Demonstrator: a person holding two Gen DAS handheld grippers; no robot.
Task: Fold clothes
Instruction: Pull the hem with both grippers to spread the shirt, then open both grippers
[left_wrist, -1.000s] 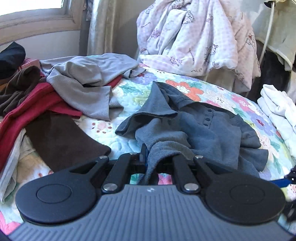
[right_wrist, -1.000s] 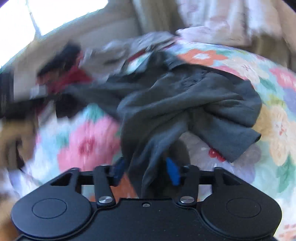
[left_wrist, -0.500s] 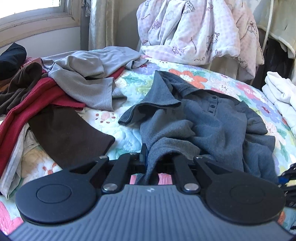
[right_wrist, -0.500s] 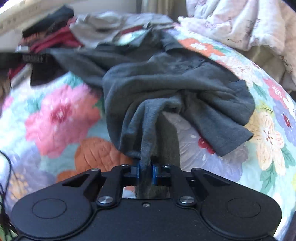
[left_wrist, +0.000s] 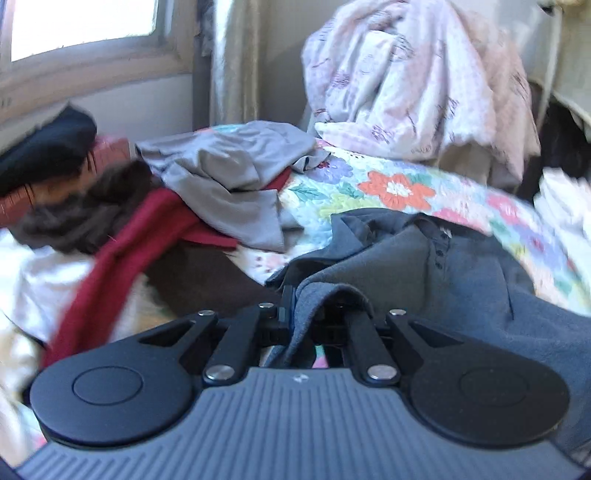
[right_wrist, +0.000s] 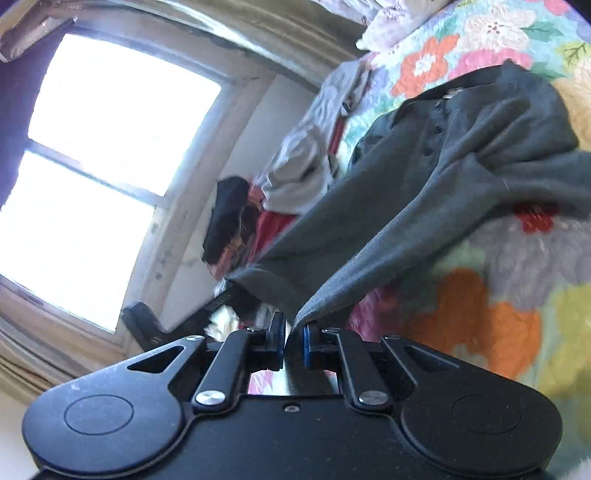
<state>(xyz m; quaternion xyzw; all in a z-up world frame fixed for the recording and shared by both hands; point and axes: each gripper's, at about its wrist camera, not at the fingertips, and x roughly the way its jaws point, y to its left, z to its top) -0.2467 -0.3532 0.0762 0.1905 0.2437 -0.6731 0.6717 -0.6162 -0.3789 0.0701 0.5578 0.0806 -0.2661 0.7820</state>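
Left gripper (left_wrist: 301, 314) clenched on a bunched edge of the dark grey polo shirt (left_wrist: 424, 266), cloth draped over its right finger. Right gripper (right_wrist: 293, 338) also clamped on a gathered fold of the same shirt (right_wrist: 461, 155), fabric pulled taut from the blue pads (right_wrist: 306, 341) up toward 1 o'clock; this view is rolled sideways. Shirt sits on the floral quilt (left_wrist: 399, 188) of the bed, collar and button placket toward 12 o'clock in the left view, body spreading to 3 o'clock, partly lifted off the quilt near both grippers. Clothes pile at 9–11 o'clock in the left view: light grey top (left_wrist: 229, 184) over a red garment (left_wrist: 140, 229), brown garment (left_wrist: 207, 273) just beside the left gripper, fuzzy dark brown piece (left_wrist: 85, 218), black item (left_wrist: 44, 147) against the wall. Pink-white blanket heap (left_wrist: 413, 81) at 1 o'clock past the quilt's far edge. White folded cloth (left_wrist: 565, 206) at 3 o'clock, blurred. Bare quilt between shirt collar and blanket heap, and at 3–5 o'clock in the right view. Window (right_wrist: 92, 155) at 9 o'clock in the right view.
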